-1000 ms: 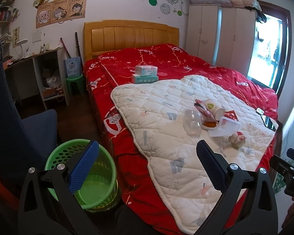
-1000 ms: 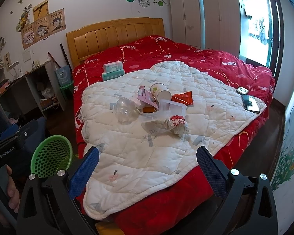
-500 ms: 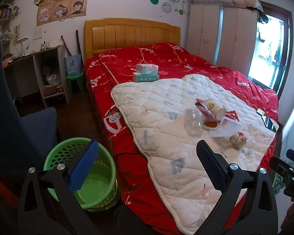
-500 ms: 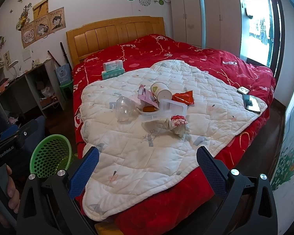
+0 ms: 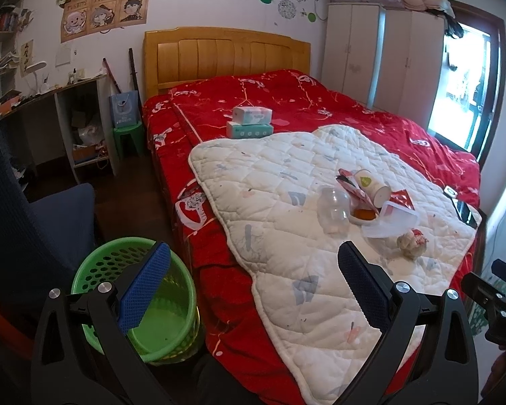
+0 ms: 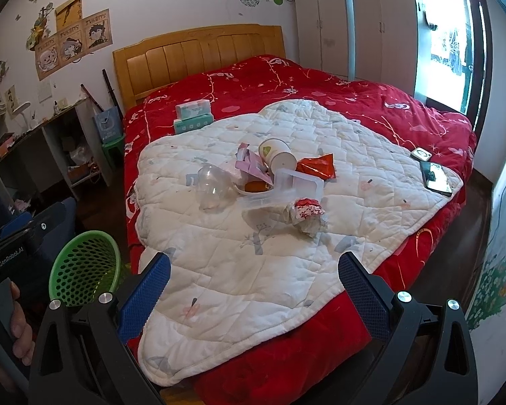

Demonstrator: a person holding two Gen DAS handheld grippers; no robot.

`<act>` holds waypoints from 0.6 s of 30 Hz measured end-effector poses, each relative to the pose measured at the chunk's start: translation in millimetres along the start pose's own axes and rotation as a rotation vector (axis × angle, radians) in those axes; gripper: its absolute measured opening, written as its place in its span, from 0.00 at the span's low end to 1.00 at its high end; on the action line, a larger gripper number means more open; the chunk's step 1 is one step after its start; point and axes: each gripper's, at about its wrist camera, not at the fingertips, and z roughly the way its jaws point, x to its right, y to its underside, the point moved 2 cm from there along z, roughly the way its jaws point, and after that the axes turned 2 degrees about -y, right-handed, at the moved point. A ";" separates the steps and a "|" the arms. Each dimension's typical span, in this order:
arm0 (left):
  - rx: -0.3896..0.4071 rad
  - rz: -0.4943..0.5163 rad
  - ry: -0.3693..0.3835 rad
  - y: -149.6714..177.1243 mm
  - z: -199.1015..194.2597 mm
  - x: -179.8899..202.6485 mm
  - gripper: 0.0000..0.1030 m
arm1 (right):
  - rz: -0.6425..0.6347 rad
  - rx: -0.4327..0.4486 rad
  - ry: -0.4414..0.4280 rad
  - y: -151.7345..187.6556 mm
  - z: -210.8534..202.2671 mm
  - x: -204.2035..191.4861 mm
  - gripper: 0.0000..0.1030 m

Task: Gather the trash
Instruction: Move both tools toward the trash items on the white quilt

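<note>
Trash lies in a pile on the white quilt (image 6: 253, 263): a clear plastic bottle (image 6: 212, 187), a paper cup (image 6: 277, 155), a red snack wrapper (image 6: 317, 168), a clear plastic box (image 6: 286, 190), pink wrappers (image 6: 251, 165) and a crumpled wrapper ball (image 6: 305, 214). The pile also shows in the left wrist view, with the bottle (image 5: 334, 211) and cup (image 5: 371, 187). A green mesh bin (image 5: 135, 300) stands on the floor beside the bed (image 6: 84, 270). My left gripper (image 5: 253, 290) is open and empty, near the bin. My right gripper (image 6: 253, 293) is open and empty, short of the pile.
Two tissue packs (image 6: 192, 116) sit on the red bedspread (image 6: 320, 77). A phone (image 6: 435, 175) and a small white device (image 6: 421, 154) lie at the quilt's right edge. A blue chair (image 5: 33, 222) is at left, a desk (image 5: 60, 114) and green stool (image 5: 128, 138) behind.
Both grippers have crept slightly forward toward the bed; the pile looks a little closer. Both stay open and empty.
</note>
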 end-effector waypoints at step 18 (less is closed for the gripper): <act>-0.032 0.035 0.029 -17.0 30.2 22.1 0.95 | -0.002 -0.030 0.040 -10.2 29.6 36.8 0.94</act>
